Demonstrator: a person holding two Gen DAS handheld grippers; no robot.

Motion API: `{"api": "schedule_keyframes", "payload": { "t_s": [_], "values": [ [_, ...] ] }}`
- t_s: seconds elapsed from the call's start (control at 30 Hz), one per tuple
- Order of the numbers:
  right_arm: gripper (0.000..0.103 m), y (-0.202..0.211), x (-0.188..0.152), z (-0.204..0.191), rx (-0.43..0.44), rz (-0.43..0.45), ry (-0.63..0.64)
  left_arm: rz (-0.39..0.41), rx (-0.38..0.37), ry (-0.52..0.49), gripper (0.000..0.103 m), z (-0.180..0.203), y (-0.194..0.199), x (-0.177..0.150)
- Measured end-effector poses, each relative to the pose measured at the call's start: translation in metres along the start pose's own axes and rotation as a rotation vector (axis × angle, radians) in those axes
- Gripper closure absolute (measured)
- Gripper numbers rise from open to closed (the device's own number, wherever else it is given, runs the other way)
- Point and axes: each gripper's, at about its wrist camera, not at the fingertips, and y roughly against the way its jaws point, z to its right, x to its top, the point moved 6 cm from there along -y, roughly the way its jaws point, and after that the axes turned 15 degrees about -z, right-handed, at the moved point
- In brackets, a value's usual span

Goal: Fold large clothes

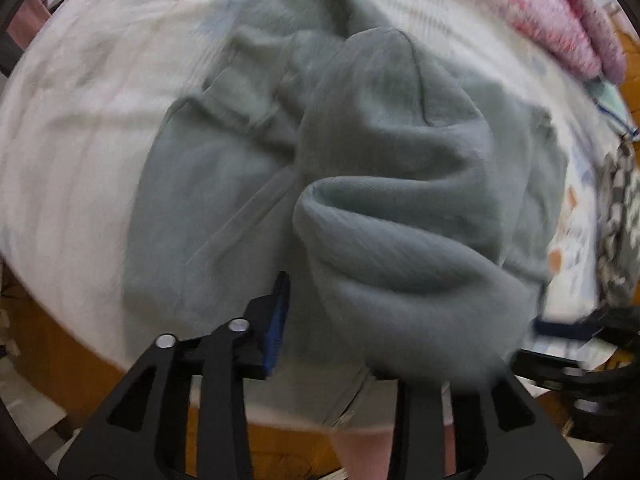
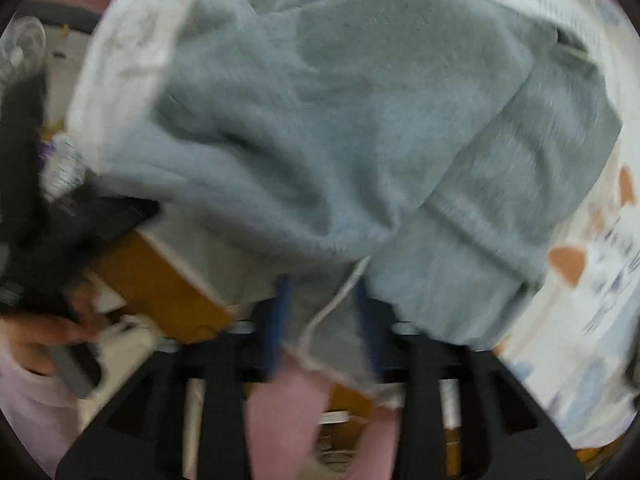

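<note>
A grey-green sweatshirt [image 1: 360, 152] lies crumpled on a white printed bedsheet [image 1: 80, 140]. In the left wrist view a thick rolled fold of it sits between the jaws of my left gripper [image 1: 340, 320]. The left blue pad [image 1: 278, 320] stands just clear of the cloth, and the fabric hides the other finger. In the right wrist view the sweatshirt [image 2: 360, 120] fills the frame. My right gripper [image 2: 324, 312] is open, with a thin white-edged hem hanging loose between its blue pads [image 2: 280, 320]. The right gripper [image 1: 560, 326] also shows at the garment's right edge.
A pink knitted item [image 1: 560, 12] and a black-and-white patterned cloth [image 1: 620, 220] lie at the bed's right side. The orange wooden bed frame [image 2: 160, 280] runs along the near edge. A person's hand [image 2: 40, 332] and pink trouser legs [image 2: 288, 420] are below; a fan [image 2: 24, 48] stands far left.
</note>
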Motion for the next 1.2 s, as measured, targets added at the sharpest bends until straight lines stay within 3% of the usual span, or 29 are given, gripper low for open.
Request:
{"api": "schedule_keyframes", "payload": {
  "t_s": [0.13, 0.27, 0.33, 0.4, 0.47, 0.6, 0.67, 0.77, 0.83, 0.93, 0.97, 1.03, 1.1, 1.2],
  "values": [
    [0.036, 0.035, 0.009, 0.0, 0.047, 0.101, -0.021, -0.017, 0.014, -0.006, 0.066, -0.01, 0.02, -0.017],
    [0.063, 0.053, 0.029, -0.006, 0.05, 0.162, 0.05, 0.036, -0.055, -0.014, 0.066, -0.013, 0.048, -0.013],
    [0.068, 0.05, 0.04, -0.01, -0.01, 0.173, 0.072, 0.016, -0.051, -0.02, 0.066, -0.014, 0.048, -0.003],
    [0.075, 0.046, 0.051, -0.009, 0.008, 0.182, 0.073, 0.008, -0.045, -0.039, 0.066, -0.01, 0.055, 0.008],
    [0.082, 0.029, 0.061, -0.009, 0.058, 0.148, 0.051, 0.019, -0.082, -0.058, 0.066, 0.003, 0.07, 0.018],
    [0.093, -0.015, 0.067, -0.011, 0.136, 0.058, 0.009, 0.032, -0.068, -0.113, 0.065, 0.016, 0.094, 0.027],
    [0.094, -0.059, 0.06, -0.004, 0.101, -0.063, -0.044, 0.044, -0.052, -0.128, 0.052, 0.019, 0.099, 0.031],
    [0.098, -0.092, 0.04, 0.018, 0.115, -0.172, -0.164, -0.025, -0.014, -0.145, 0.05, 0.023, 0.085, 0.034],
    [0.098, -0.079, 0.029, 0.03, 0.182, -0.146, -0.223, -0.029, -0.031, -0.147, 0.05, 0.024, 0.08, 0.037],
    [0.094, -0.042, 0.026, 0.046, 0.163, -0.072, -0.263, -0.056, -0.011, -0.178, 0.053, 0.028, 0.055, 0.05],
    [0.094, -0.026, 0.03, 0.051, 0.158, -0.03, -0.262, -0.046, -0.01, -0.183, 0.056, 0.028, 0.047, 0.056],
    [0.094, -0.011, 0.039, 0.058, 0.146, 0.02, -0.255, -0.086, -0.003, -0.167, 0.073, 0.025, 0.018, 0.068],
    [0.094, -0.01, 0.054, 0.069, 0.093, 0.058, -0.266, -0.171, 0.012, -0.134, 0.078, 0.015, -0.027, 0.077],
    [0.095, -0.037, 0.072, 0.099, -0.085, 0.078, -0.318, -0.166, -0.108, -0.071, 0.075, 0.002, -0.049, 0.089]
  ]
}}
